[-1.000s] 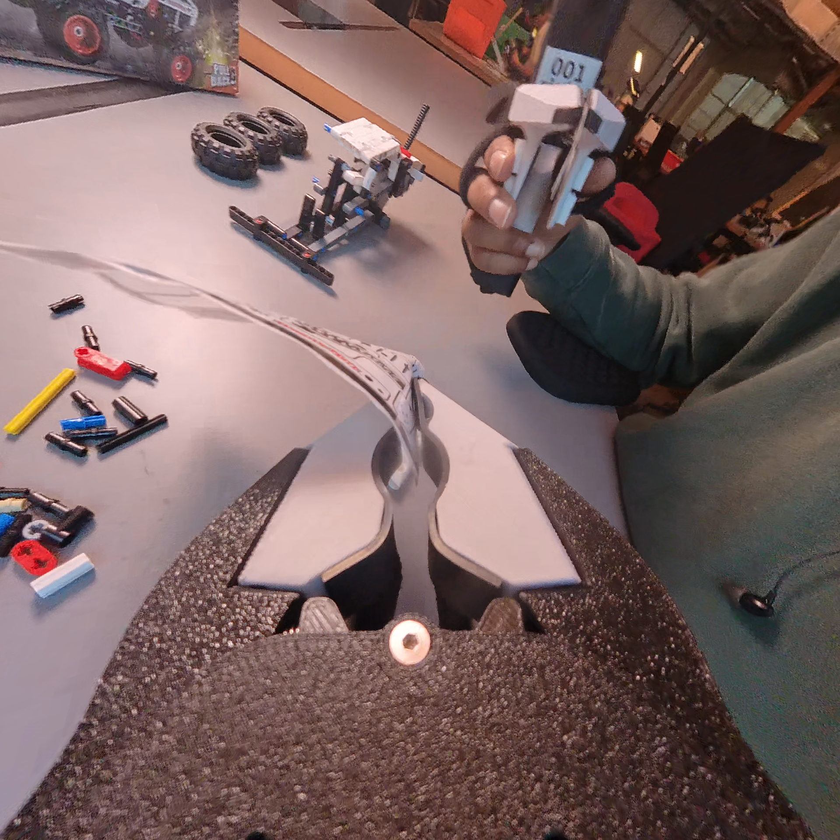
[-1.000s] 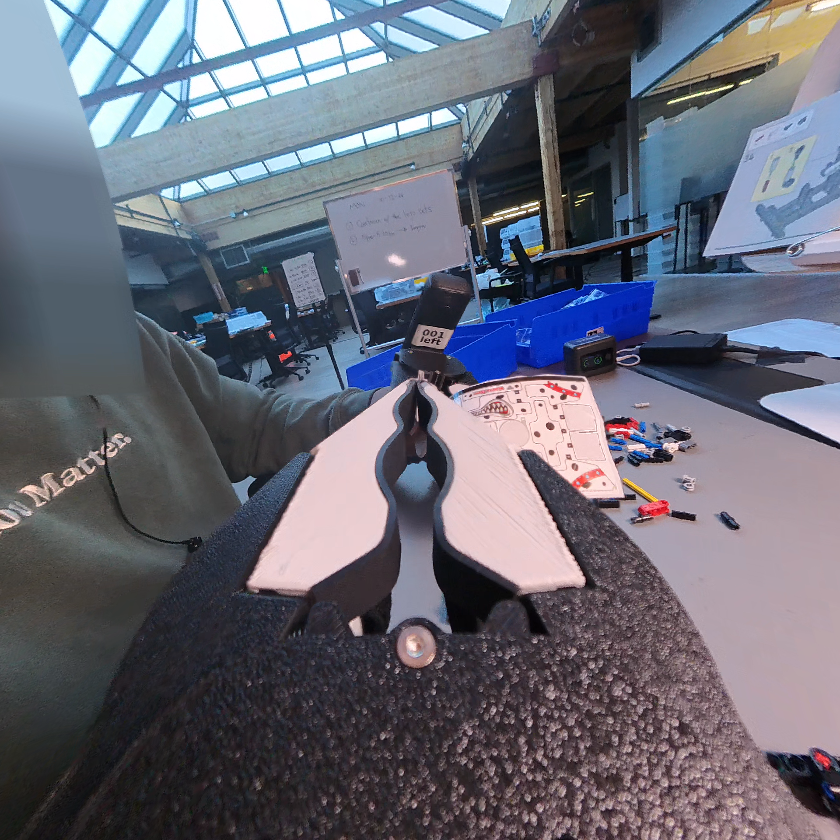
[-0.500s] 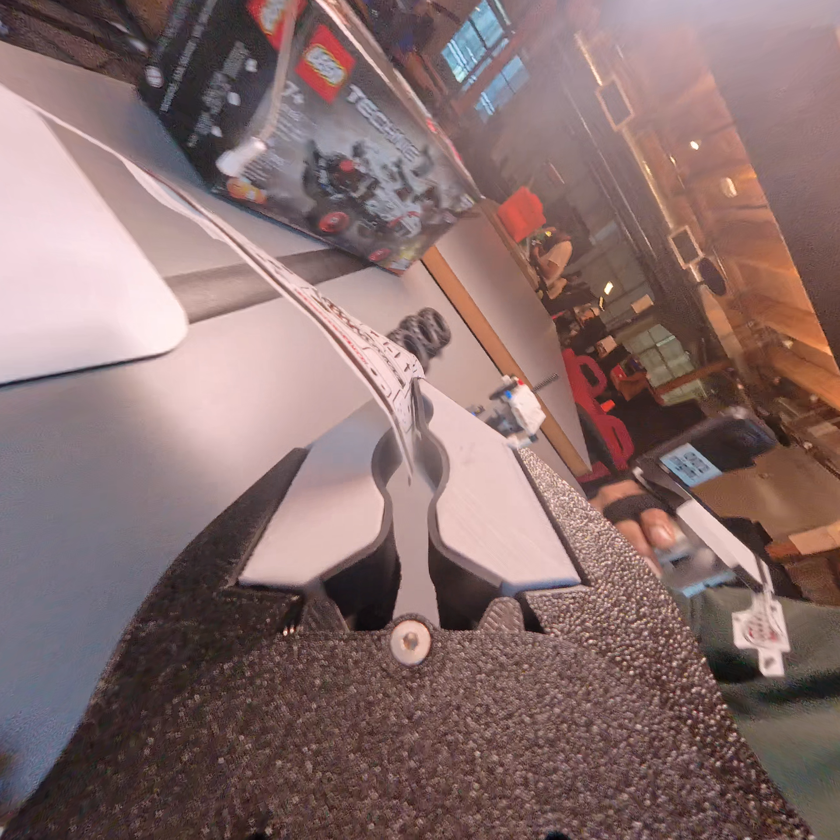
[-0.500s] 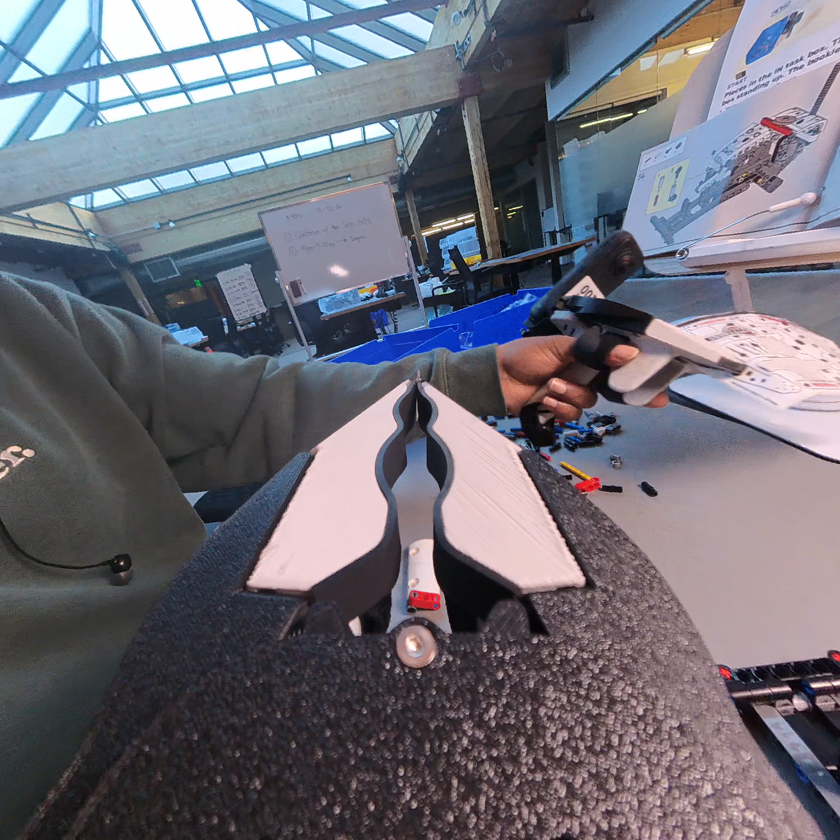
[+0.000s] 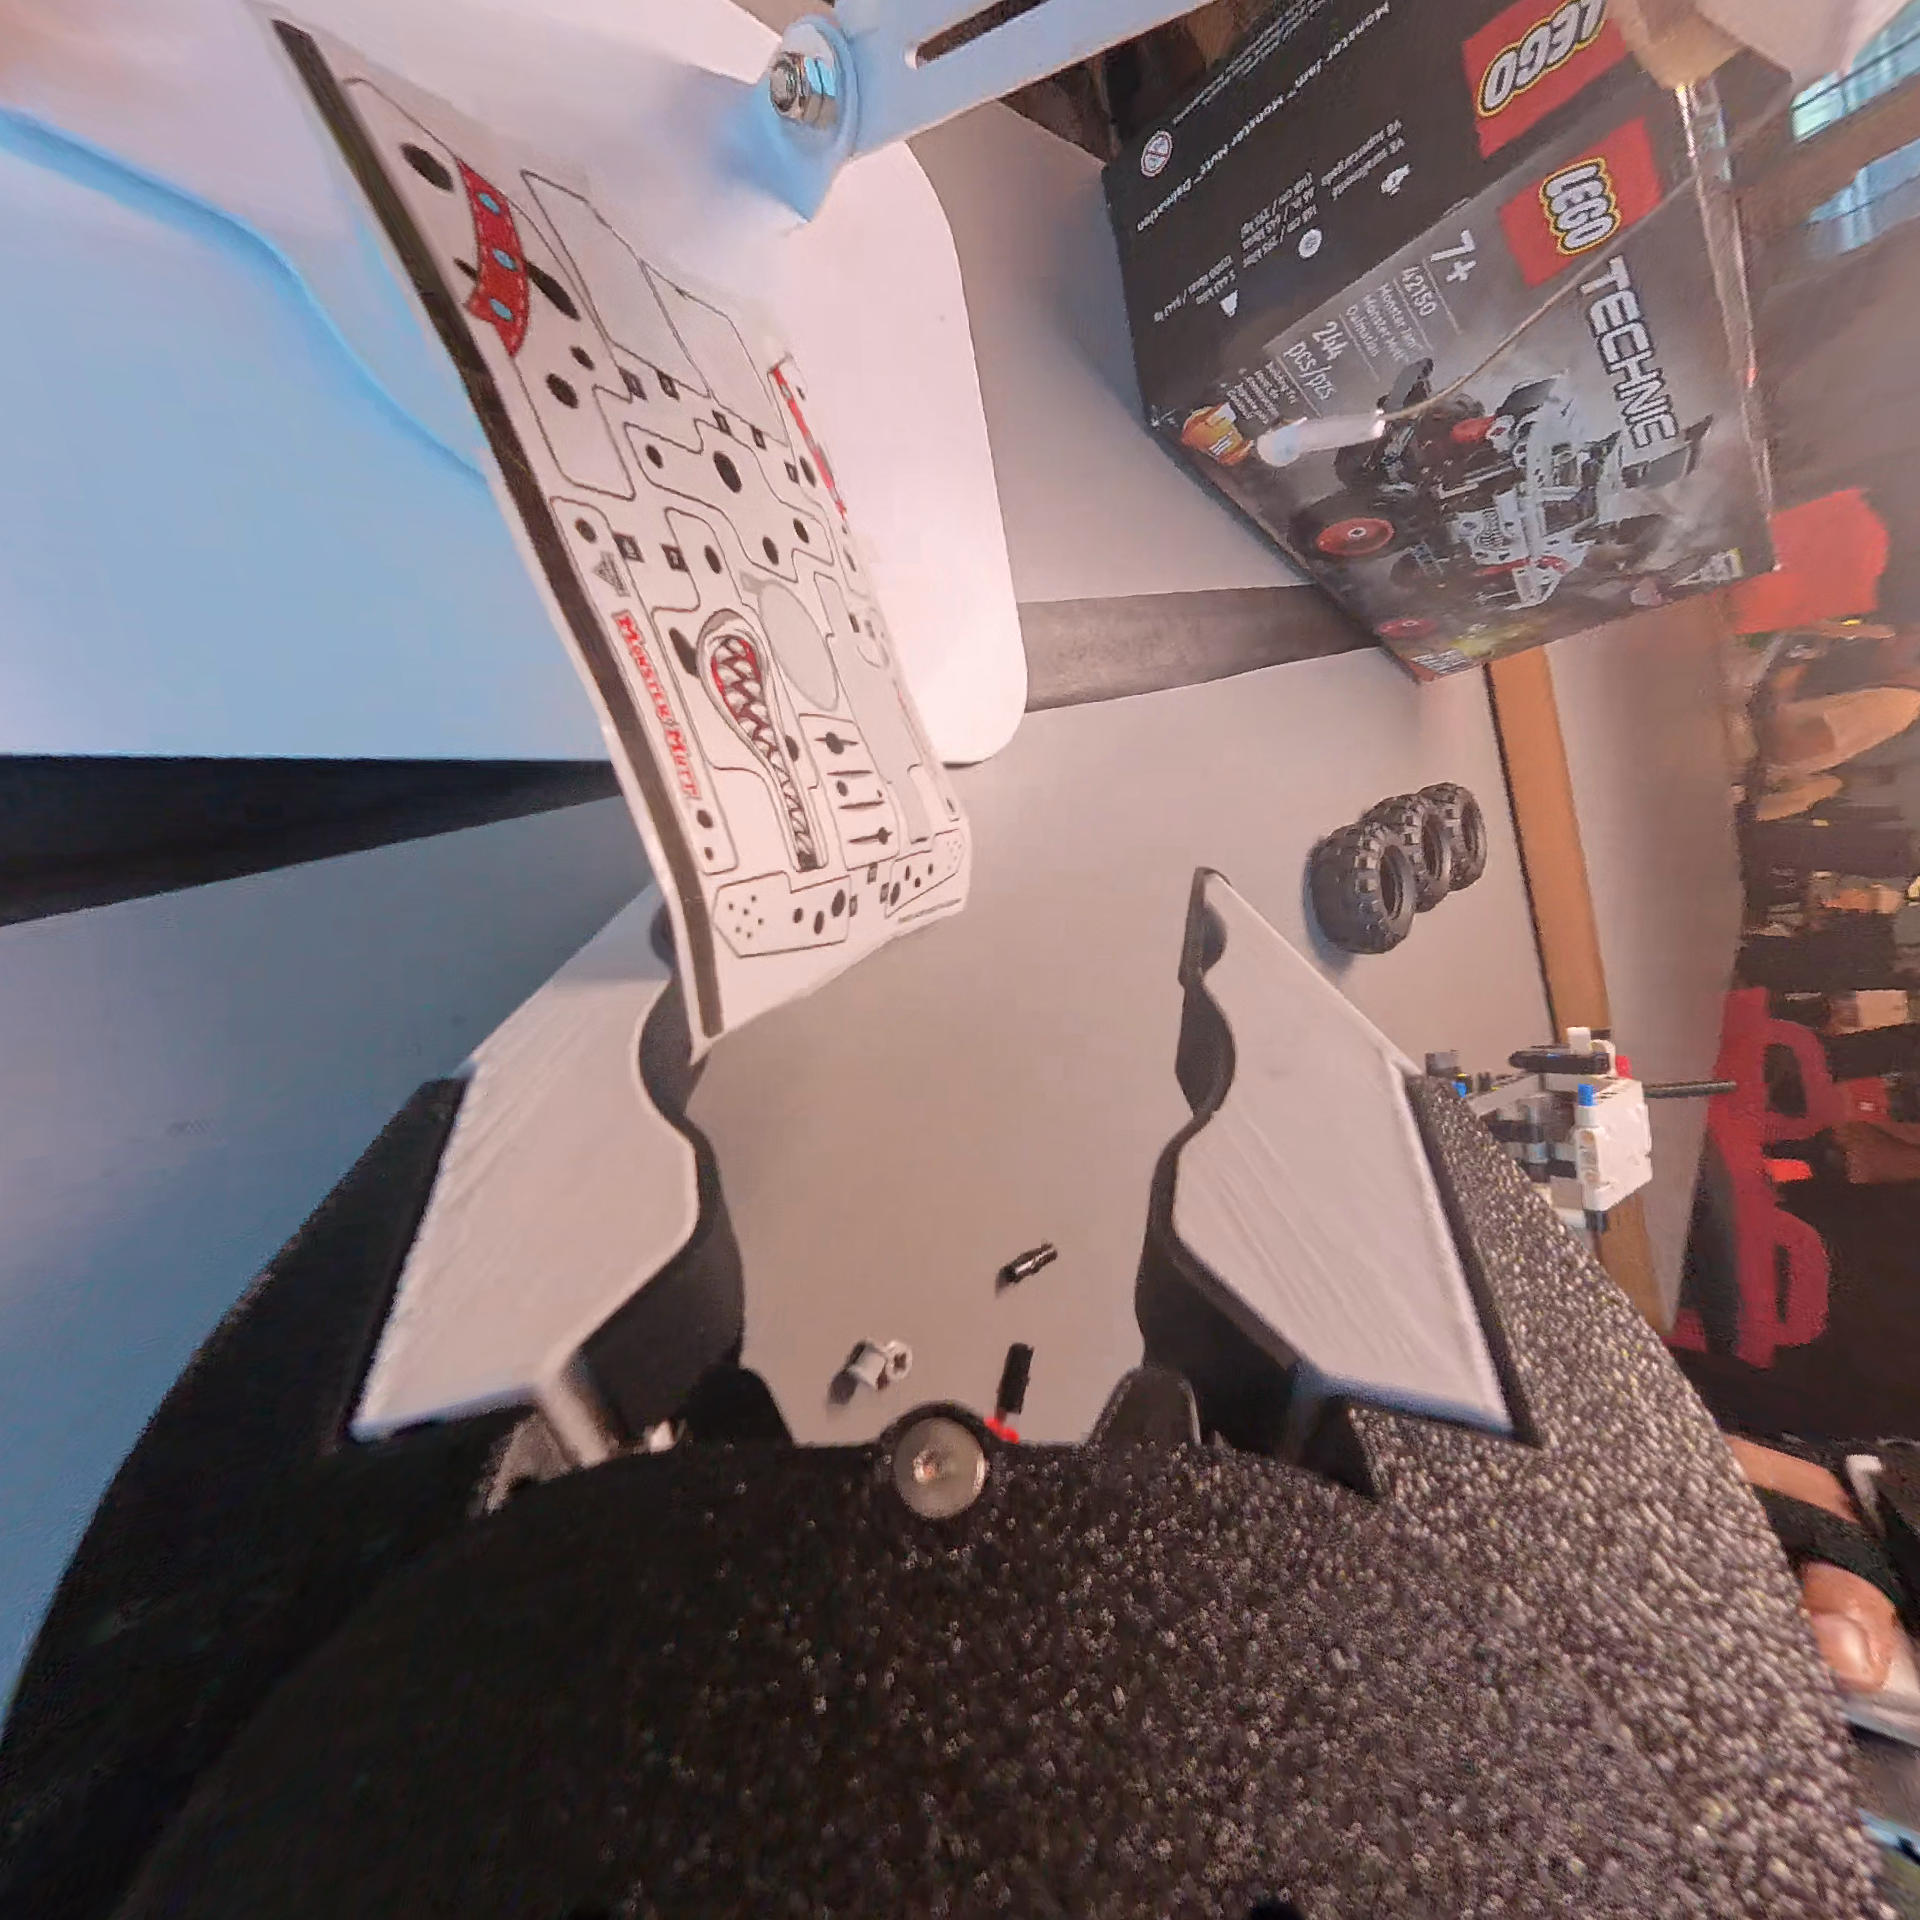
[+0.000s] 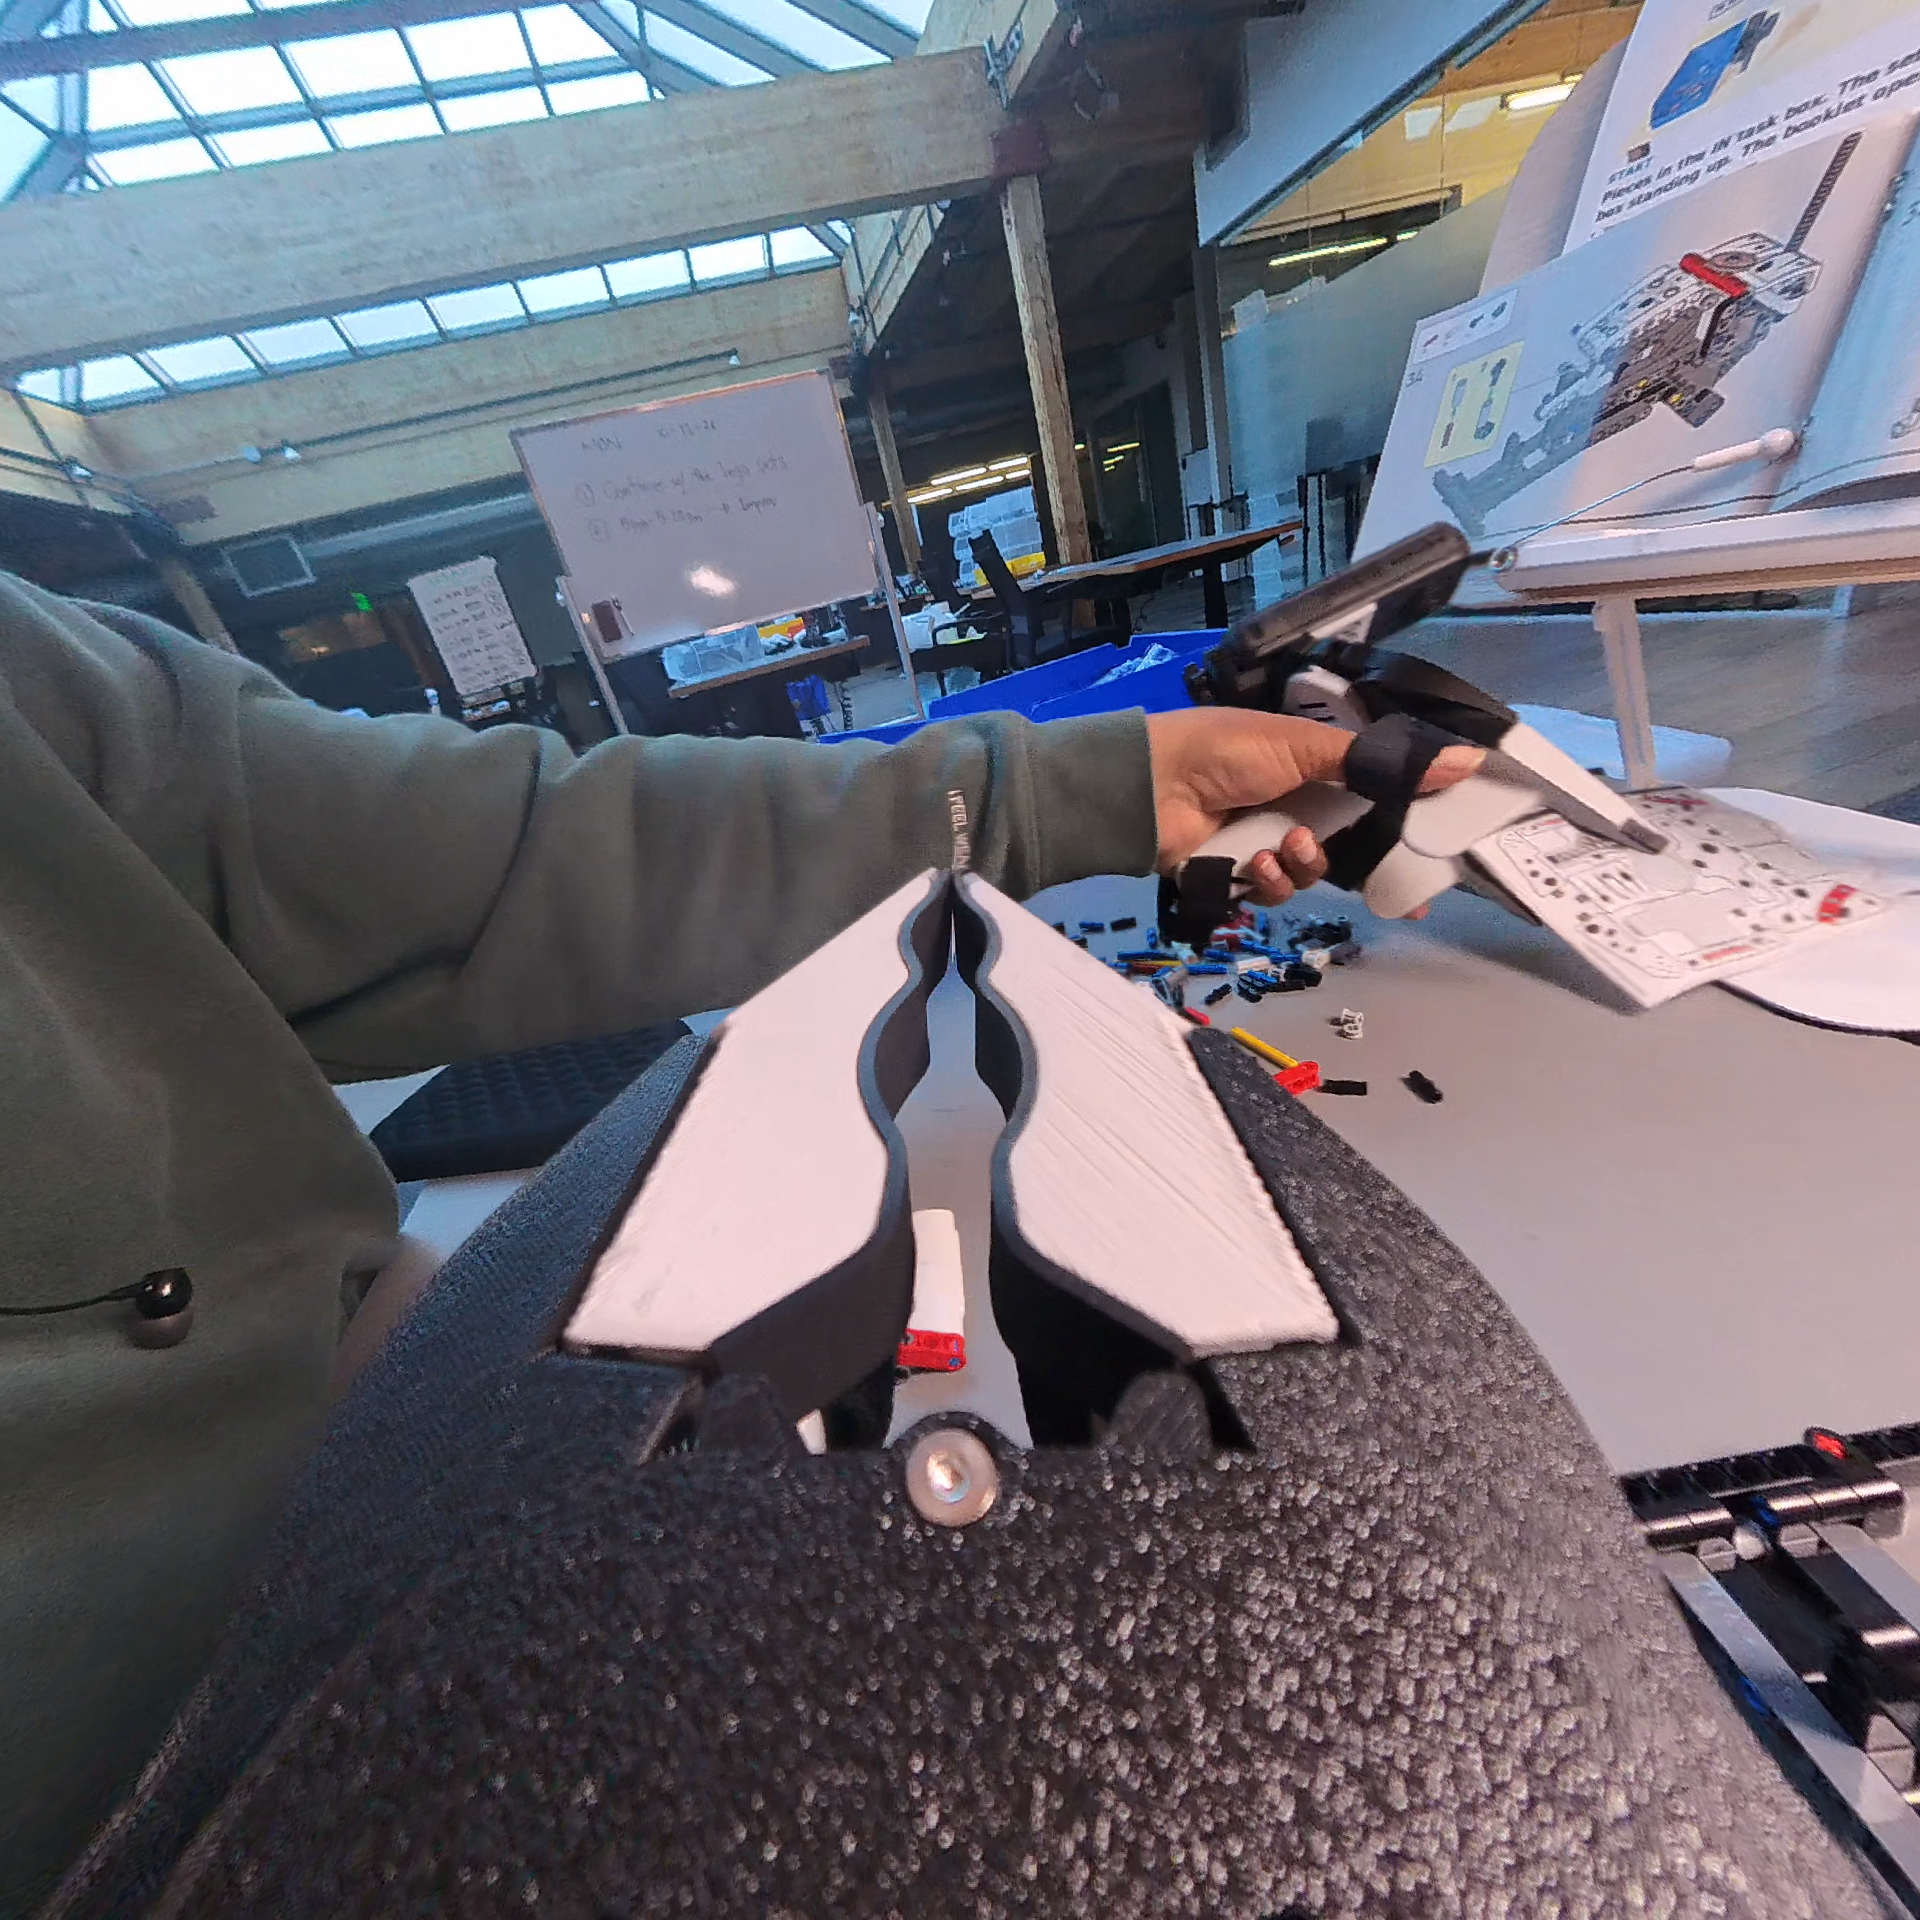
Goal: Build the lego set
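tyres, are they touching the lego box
Apart. The left wrist view shows the tyres in a row on the table, with a bare stretch of it between them and the lego box.

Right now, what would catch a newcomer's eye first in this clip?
The sticker sheet stands out, lying against the left finger of the wide-open left gripper, by the white stand base. The boxed set sits at upper right, with three black tyres below it. The right gripper is shut and empty, with loose pieces scattered on the table beyond it.
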Action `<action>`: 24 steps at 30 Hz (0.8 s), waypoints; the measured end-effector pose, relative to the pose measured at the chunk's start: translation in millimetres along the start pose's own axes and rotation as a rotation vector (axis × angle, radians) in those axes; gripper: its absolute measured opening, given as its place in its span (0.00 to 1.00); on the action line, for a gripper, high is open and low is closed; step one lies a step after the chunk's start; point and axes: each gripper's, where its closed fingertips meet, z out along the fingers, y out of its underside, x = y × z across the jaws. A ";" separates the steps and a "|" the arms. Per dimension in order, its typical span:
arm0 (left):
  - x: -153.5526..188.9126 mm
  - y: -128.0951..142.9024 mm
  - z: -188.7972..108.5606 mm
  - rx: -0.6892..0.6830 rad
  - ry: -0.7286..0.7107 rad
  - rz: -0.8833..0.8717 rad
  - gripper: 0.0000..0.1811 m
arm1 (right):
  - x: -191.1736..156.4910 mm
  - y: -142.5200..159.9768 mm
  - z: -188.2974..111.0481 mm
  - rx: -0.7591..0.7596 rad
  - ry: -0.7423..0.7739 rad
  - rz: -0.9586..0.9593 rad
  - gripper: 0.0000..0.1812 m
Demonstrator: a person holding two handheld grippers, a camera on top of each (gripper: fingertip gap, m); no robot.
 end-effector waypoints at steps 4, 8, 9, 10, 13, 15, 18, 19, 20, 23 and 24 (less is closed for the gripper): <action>8.6 0.8 -40.8 0.118 -0.046 0.108 0.54 | 7.9 -1.3 0.2 0.013 0.056 -0.010 0.00; 20.9 6.0 -79.1 0.239 -0.076 0.243 0.52 | 13.9 -1.3 1.2 0.027 0.101 -0.012 0.00; 21.1 10.8 -81.3 0.224 -0.073 0.250 0.52 | 14.3 -0.4 2.3 0.024 0.106 -0.012 0.00; 20.0 15.3 -81.1 0.203 -0.065 0.245 0.51 | 14.2 0.5 3.6 0.022 0.109 -0.012 0.00; 8.7 21.1 -77.4 0.172 -0.068 0.213 0.47 | 12.1 2.6 5.8 0.011 0.121 -0.029 0.00; -1.0 28.7 -71.0 0.122 -0.086 0.212 0.46 | 11.0 2.9 5.8 0.004 0.130 -0.047 0.00; -17.8 40.3 -58.4 0.034 -0.137 0.244 0.46 | 11.5 5.1 5.8 -0.009 0.136 -0.057 0.00; -22.0 42.3 -54.8 0.008 -0.157 0.279 0.46 | 12.0 6.1 5.9 -0.013 0.138 -0.057 0.00; -23.8 43.1 -51.4 -0.012 -0.171 0.325 0.46 | 12.4 7.2 6.1 -0.018 0.138 -0.057 0.00; -32.5 47.9 -40.7 -0.110 -0.247 0.456 0.44 | 13.4 10.7 6.8 -0.032 0.138 -0.060 0.00; -36.1 47.9 -37.2 -0.134 -0.277 0.490 0.40 | 13.8 11.7 7.0 -0.036 0.138 -0.061 0.00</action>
